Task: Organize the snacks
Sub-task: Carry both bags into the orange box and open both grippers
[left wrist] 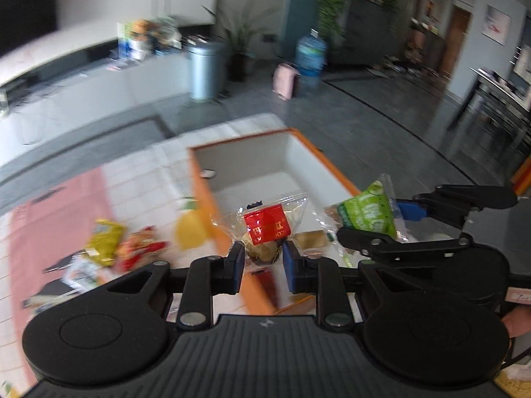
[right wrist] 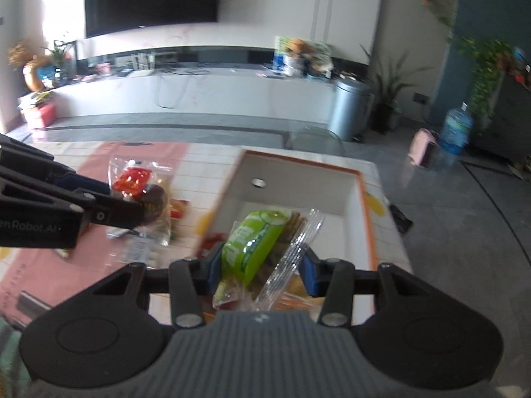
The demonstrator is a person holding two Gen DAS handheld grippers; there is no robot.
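— Snacks first: where are they sitting?

— Two are being held in the air. The left gripper (left wrist: 263, 258) is pinching a clear-wrapped sweet with a red label (left wrist: 267, 229) between its blue pads, just over the near orange edge of the box (left wrist: 212, 199). The right gripper (right wrist: 261, 267) is clamping a green packet (right wrist: 252, 243) together with its crinkled clear wrapper, and it is hovering above the white inside of that same box (right wrist: 351, 199).

— So neither set of jaws is standing apart?

— Correct; both are pressing on their packets. In the left wrist view the right gripper (left wrist: 395, 224) is showing from the side, with the green packet (left wrist: 368, 212) sticking up from it. In the right wrist view the left gripper (right wrist: 142, 210) is reaching in from the left edge, carrying the red-labelled sweet (right wrist: 146, 192).

— And the rest?

— A yellow packet (left wrist: 104, 240) and a red packet (left wrist: 141, 252) are lying side by side on the pink mat (left wrist: 56, 219), which is covering part of the white tiled table (left wrist: 142, 179). A few more wrapped items are lying in the near end of the box under the right gripper, but blur is making them hard to identify.

— Anything behind?

— A grey bin (right wrist: 351, 112) is standing on the floor near a long white counter (right wrist: 199, 96).
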